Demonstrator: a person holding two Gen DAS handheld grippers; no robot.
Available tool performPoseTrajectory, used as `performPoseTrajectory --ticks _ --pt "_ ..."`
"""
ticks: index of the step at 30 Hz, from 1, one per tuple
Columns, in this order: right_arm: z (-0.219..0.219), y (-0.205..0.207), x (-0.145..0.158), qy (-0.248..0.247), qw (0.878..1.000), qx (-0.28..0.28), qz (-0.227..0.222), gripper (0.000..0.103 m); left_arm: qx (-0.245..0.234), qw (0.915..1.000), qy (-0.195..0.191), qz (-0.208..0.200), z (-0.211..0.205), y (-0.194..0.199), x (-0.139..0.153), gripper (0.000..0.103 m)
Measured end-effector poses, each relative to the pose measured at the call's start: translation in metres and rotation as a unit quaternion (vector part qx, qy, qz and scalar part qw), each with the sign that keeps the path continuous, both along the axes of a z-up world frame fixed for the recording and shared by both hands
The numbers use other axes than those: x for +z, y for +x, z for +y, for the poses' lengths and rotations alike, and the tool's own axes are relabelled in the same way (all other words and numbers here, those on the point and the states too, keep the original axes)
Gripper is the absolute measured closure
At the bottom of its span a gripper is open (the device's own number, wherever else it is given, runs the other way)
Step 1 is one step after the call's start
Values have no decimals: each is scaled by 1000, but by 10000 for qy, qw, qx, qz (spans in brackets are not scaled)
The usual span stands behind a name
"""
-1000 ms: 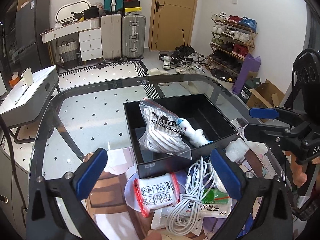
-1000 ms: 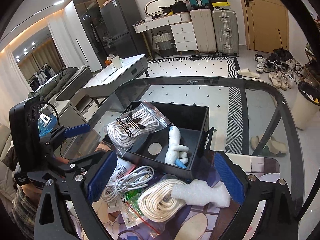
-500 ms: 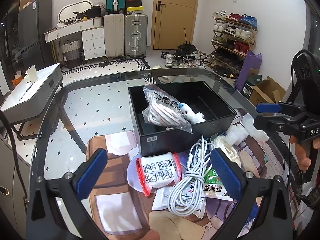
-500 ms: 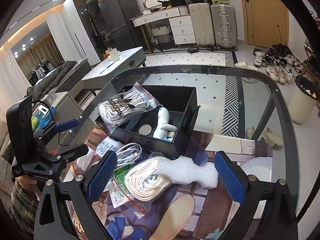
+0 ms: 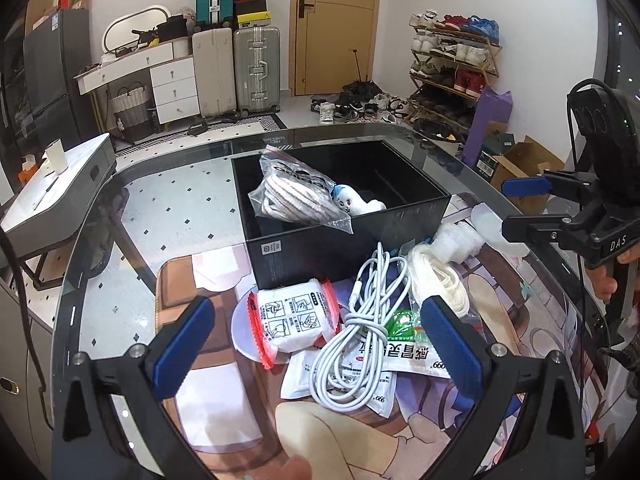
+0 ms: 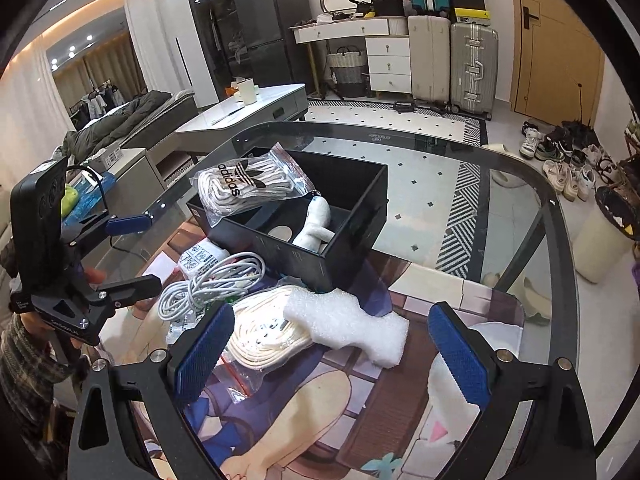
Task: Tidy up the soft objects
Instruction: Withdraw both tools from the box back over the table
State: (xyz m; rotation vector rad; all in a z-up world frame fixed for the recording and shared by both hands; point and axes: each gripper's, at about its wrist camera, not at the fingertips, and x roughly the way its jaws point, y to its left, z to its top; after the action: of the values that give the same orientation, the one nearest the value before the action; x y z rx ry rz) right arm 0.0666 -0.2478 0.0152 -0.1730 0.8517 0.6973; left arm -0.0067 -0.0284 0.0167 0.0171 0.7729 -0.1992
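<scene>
A black box [image 5: 400,224] [image 6: 352,236] on the glass table holds a clear bag of white laces [image 5: 294,196] [image 6: 248,184] and a small white plush doll [image 5: 352,204] [image 6: 314,228]. In front of it lie a white cable coil [image 5: 360,340] [image 6: 216,282], a red-edged white pack [image 5: 294,320], medicine sachets [image 5: 408,354], a bagged white strap roll [image 5: 436,280] [image 6: 268,336] and a white foam piece [image 5: 460,240] [image 6: 348,324]. My left gripper [image 5: 316,340] [image 6: 128,252] is open above the pack and cable. My right gripper [image 6: 332,352] [image 5: 524,206] is open above the foam and strap roll.
A printed mat [image 5: 208,392] [image 6: 304,420] covers the near part of the glass table [image 5: 180,196]. Behind it are a white side table [image 5: 56,196], suitcases [image 5: 256,68], a door and a shoe rack [image 5: 452,72].
Both grippers have drawn back and up from the box; the pile now lies further ahead. Both stay open. No object has moved.
</scene>
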Motion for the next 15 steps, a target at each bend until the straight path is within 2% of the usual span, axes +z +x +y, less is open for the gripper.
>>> performPoseTrajectory --ticks 9,15 --pt "-7 6 -17 -315 9991 265 -72 4 -213 9997 10 108 -9 1 -6 0" --pt "-4 11 -27 -473 9975 513 -58 4 -528 9984 56 193 -18 3 -10 0"
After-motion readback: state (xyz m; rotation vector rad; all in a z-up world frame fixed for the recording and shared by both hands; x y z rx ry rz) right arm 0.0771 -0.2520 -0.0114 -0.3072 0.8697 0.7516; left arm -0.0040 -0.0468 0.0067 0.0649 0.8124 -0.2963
